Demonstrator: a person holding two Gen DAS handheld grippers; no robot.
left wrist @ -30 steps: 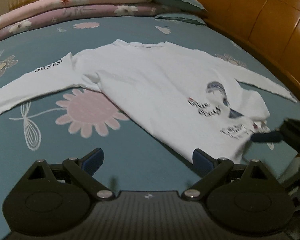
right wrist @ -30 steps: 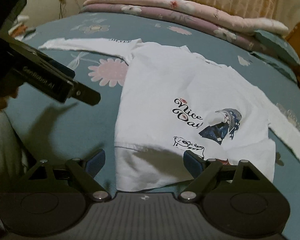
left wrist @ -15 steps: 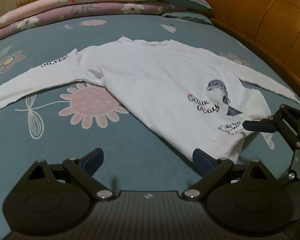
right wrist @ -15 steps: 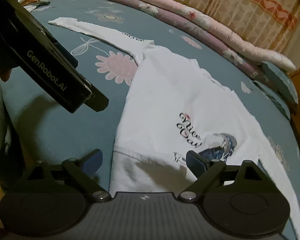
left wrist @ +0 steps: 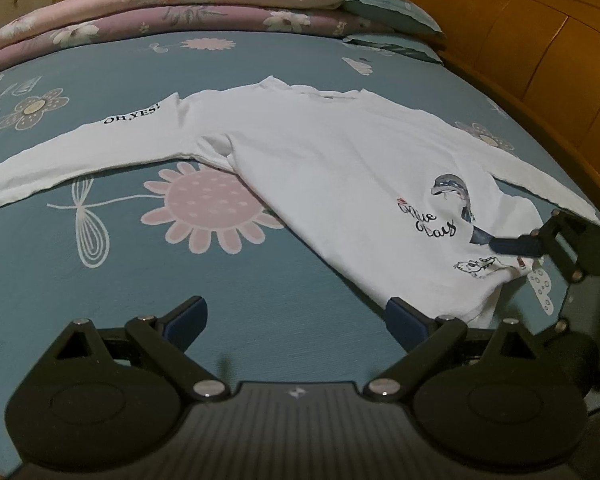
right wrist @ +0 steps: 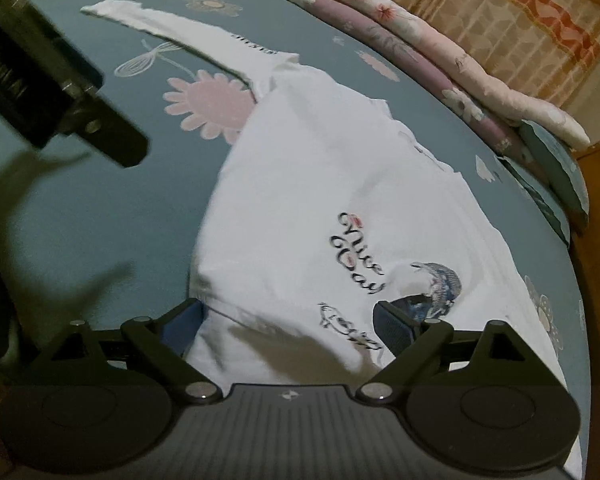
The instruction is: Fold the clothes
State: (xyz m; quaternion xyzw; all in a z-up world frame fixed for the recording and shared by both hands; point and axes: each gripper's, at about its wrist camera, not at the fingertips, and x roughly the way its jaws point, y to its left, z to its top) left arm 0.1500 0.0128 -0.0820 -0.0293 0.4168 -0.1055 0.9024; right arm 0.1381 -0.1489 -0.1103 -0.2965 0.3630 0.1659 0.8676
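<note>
A white long-sleeved shirt (left wrist: 340,160) with a dolphin print and black lettering lies spread flat on the blue flowered bed sheet (left wrist: 100,280), both sleeves stretched out. My left gripper (left wrist: 296,318) is open over bare sheet, its right finger next to the shirt's bottom hem corner. My right gripper (right wrist: 288,320) is open, its fingers straddling the hem of the shirt (right wrist: 300,200) without pressing on it. In the left wrist view the right gripper's fingertip (left wrist: 512,246) hovers over the print. The left gripper's body (right wrist: 40,80) shows at upper left of the right wrist view.
Folded pink and purple quilts (left wrist: 180,4) and a teal pillow (left wrist: 392,16) lie along the far side of the bed. A wooden headboard (left wrist: 540,40) runs along the right. A curtain (right wrist: 500,20) hangs behind the quilts.
My right gripper has rolled and shifted in over the shirt's hem, so the shirt looks tilted and nearer. The left gripper has hardly moved. The shirt lies as before.
</note>
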